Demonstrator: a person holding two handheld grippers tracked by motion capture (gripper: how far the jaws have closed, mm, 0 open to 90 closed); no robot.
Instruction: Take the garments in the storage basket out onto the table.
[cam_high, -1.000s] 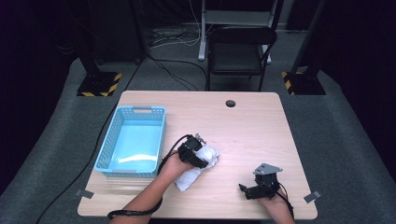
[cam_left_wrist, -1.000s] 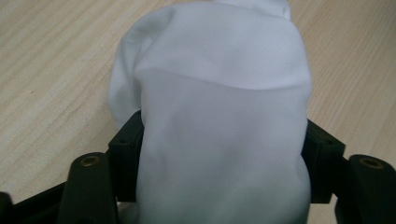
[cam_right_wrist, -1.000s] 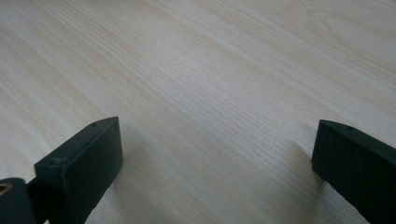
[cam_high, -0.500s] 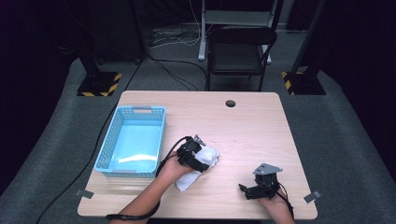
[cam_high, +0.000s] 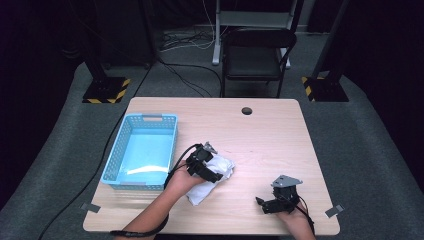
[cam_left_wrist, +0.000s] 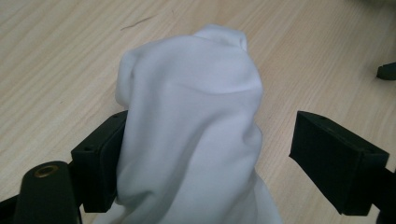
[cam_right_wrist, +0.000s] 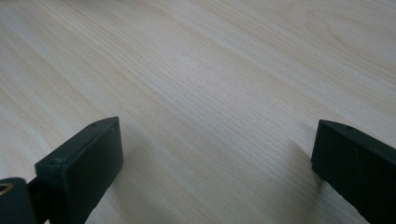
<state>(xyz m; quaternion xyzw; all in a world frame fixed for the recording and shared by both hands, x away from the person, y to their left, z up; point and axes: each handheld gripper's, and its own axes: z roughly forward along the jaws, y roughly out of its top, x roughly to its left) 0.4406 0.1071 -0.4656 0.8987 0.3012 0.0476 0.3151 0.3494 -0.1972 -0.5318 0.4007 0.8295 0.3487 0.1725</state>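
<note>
Our left gripper (cam_high: 212, 167) jaws have just been opening: now wide, white cloth (cam_left_wrist: 191, 135) loose between them, at the basket's (cam_high: 116, 165) 3 o'clock. Looks released. Right gripper (cam_right_wrist: 215, 172) wide, empty.

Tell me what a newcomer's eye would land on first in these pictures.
A crumpled white cloth lies mid-table on the pale wooden table, between the wide-apart jaws of the left tool, which have just been opening. A light blue plastic basket sits at the table's left; the right tool rests open near the front right.
</note>
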